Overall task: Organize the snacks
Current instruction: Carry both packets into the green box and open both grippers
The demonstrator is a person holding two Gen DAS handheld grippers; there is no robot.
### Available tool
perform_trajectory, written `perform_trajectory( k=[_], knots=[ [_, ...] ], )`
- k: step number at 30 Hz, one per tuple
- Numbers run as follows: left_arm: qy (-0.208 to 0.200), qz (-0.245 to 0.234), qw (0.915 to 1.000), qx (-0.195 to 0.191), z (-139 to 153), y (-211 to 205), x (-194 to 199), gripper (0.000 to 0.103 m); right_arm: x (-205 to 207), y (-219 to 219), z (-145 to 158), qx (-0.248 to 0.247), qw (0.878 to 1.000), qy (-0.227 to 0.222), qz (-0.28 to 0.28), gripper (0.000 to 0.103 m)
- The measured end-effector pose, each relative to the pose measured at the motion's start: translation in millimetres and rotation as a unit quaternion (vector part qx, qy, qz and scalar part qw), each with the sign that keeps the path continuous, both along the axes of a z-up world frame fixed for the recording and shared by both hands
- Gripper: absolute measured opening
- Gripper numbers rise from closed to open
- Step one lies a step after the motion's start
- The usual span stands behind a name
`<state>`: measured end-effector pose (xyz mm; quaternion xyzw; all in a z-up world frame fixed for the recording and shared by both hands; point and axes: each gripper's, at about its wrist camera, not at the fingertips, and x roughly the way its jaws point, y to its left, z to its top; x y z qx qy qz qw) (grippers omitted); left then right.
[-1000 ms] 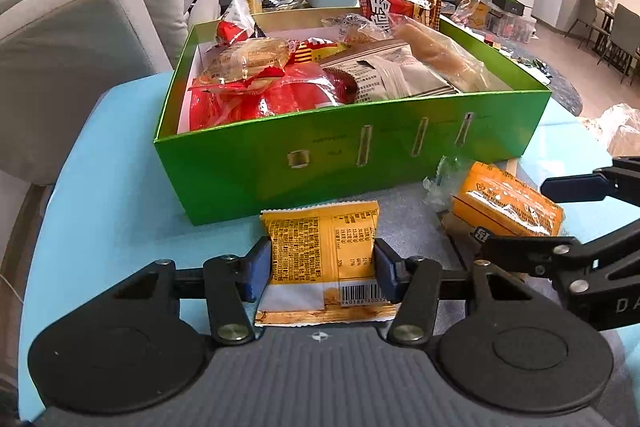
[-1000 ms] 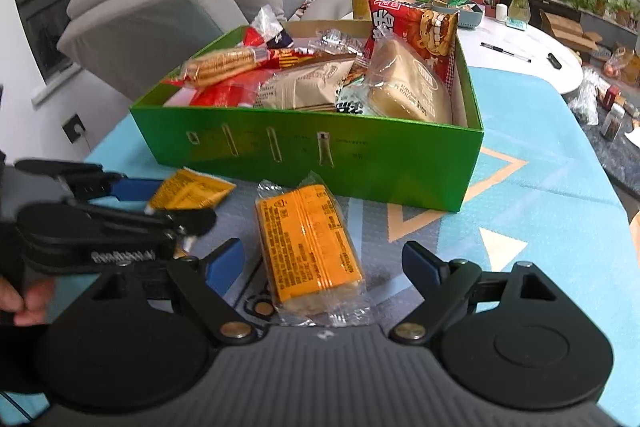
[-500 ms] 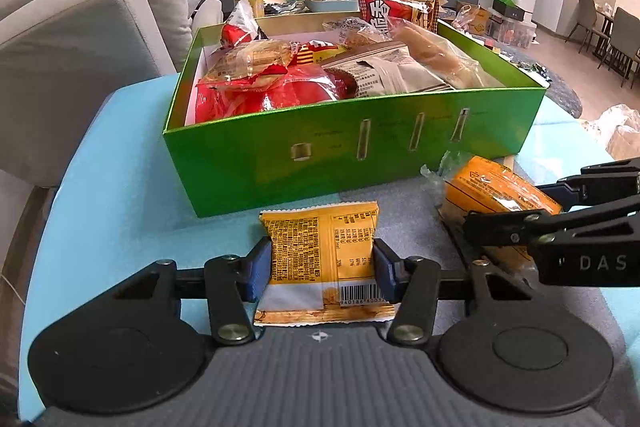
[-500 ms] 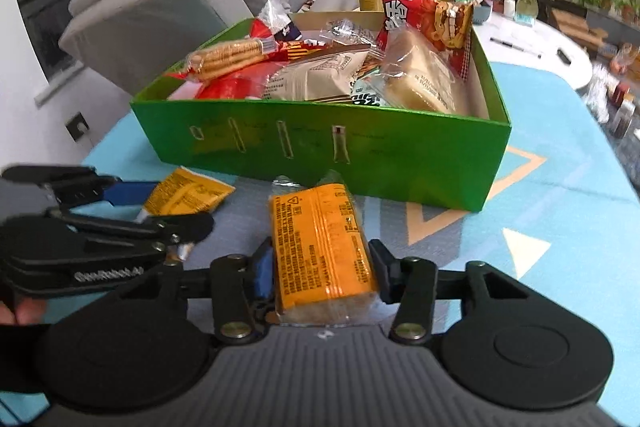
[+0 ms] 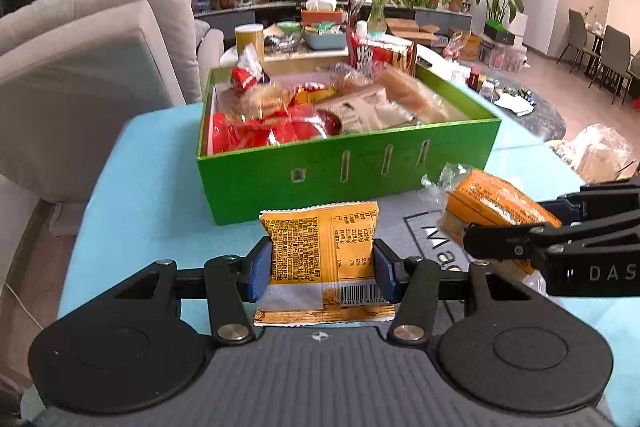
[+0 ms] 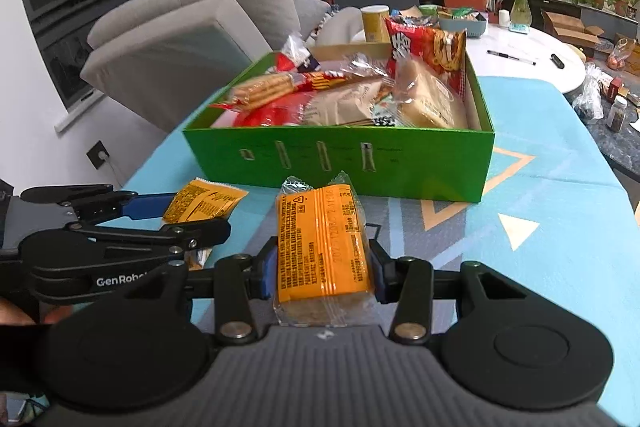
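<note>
Farthest left, the left gripper (image 5: 322,269) has its blue fingers (image 5: 258,269) pressed on the two long sides of a flat yellow snack sachet (image 5: 320,247), which it holds just above the blue worktop (image 5: 132,195), in front of the near wall of the green box (image 5: 352,179). That sachet looks light and thin, a crinkly film pouch with crimped ends; it will likely bow or slip if squeezed only at an edge, so the mid-body hold across its width seems the safer one, and whatever is inside may crush under hard pressure. To its right, the right gripper (image 6: 322,273) is closed on an orange-wrapped cake bar (image 6: 324,247), fingers (image 6: 268,273) clamped on its long flanks near the near end, so most of the bar juts forward toward the box. This one appears thicker and soft, a spongy block in loose clear wrap; the film is probably slippery, and the overhang may make it droop, so a firm but gentle pinch nearer the middle would suit it. The box, beyond both, is already heaped with packets, leaving room mostly on top of the pile.
</note>
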<state>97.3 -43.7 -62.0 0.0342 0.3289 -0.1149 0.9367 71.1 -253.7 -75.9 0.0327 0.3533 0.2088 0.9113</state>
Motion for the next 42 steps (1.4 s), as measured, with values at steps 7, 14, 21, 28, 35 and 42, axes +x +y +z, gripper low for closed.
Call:
perform_trajectory(
  k=[7,14,21,28,35,42],
  knots=[
    [-0.030,-0.012,0.9995,-0.006,24,2,-15,0.049,-15,3,19,0.015,1.000,-0.019,-0.002,0.073],
    [-0.060,-0.026,0.9978,-0.012,56,-2,-13,0.049,-11,5,47,0.035,0.998,-0.055,-0.011,0.073],
    [-0.087,-0.028,0.9958,-0.011,86,-11,13,0.049,14,-5,73,0.069,0.994,-0.076,-0.044,0.073],
    [-0.083,-0.019,0.9962,-0.019,101,-18,54,0.049,48,-14,86,0.096,0.990,-0.073,-0.073,0.073],
    [-0.073,-0.011,0.9973,-0.007,94,-25,91,0.049,79,-24,81,0.102,0.988,-0.065,-0.099,0.073],
    [-0.053,-0.003,0.9986,0.005,76,-31,126,0.049,104,-25,63,0.111,0.988,-0.037,-0.101,0.073]
  ],
)
